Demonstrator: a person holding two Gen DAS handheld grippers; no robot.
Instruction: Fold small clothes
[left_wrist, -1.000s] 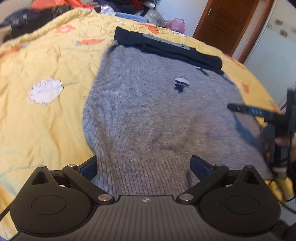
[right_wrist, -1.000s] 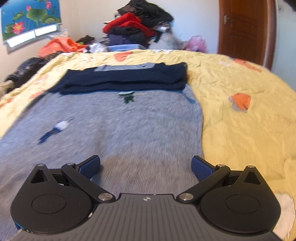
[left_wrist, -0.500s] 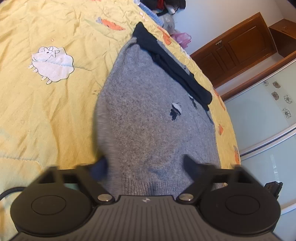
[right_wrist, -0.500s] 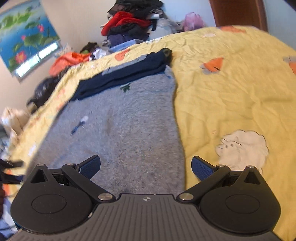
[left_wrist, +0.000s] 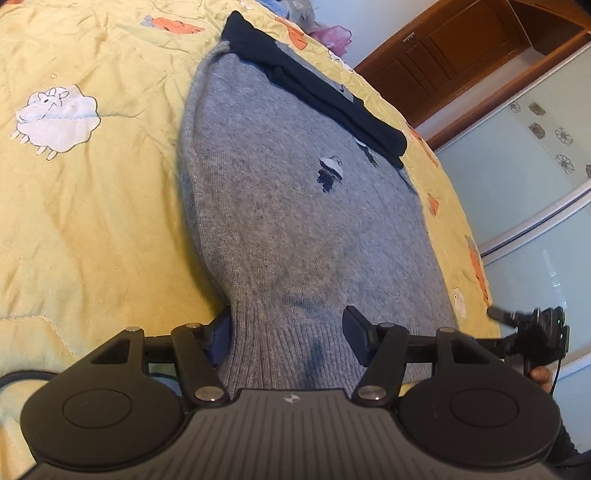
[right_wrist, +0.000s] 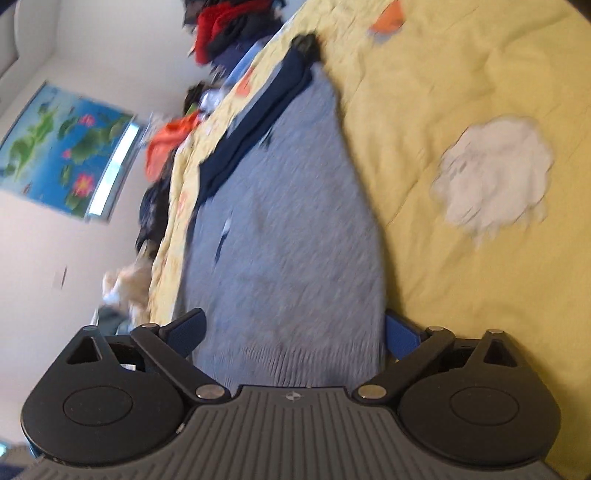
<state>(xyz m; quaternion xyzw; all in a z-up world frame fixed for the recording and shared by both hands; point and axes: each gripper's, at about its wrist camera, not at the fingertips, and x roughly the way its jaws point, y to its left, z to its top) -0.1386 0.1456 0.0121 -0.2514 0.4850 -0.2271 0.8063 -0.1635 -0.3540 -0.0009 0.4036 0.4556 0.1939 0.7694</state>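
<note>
The grey knit sweater (left_wrist: 295, 221) lies flat on the yellow quilt (left_wrist: 92, 221), its ribbed hem (left_wrist: 288, 343) at the near edge of the bed and its far end tucked under a folded navy garment (left_wrist: 314, 96). It looks soft, thick and limp — light enough to lift by two corners, but it will sag and stretch wherever it is unsupported, and the loose knit could snag on a pad edge. The firmest places to take hold are the hem's two corners, where the ribbing is doubled and denser.

The left gripper (left_wrist: 288, 332) straddles the hem's left corner; its jaws are closing with the ribbing between them, and the left pad touches the knit's edge, though a full pinch is not yet shown. The right gripper (right_wrist: 295, 332), blurred, sits at the hem's right corner, its jaws wide and just starting to close around the fabric. A patchwork sheep (right_wrist: 495, 166) on the quilt lies well clear.
</note>
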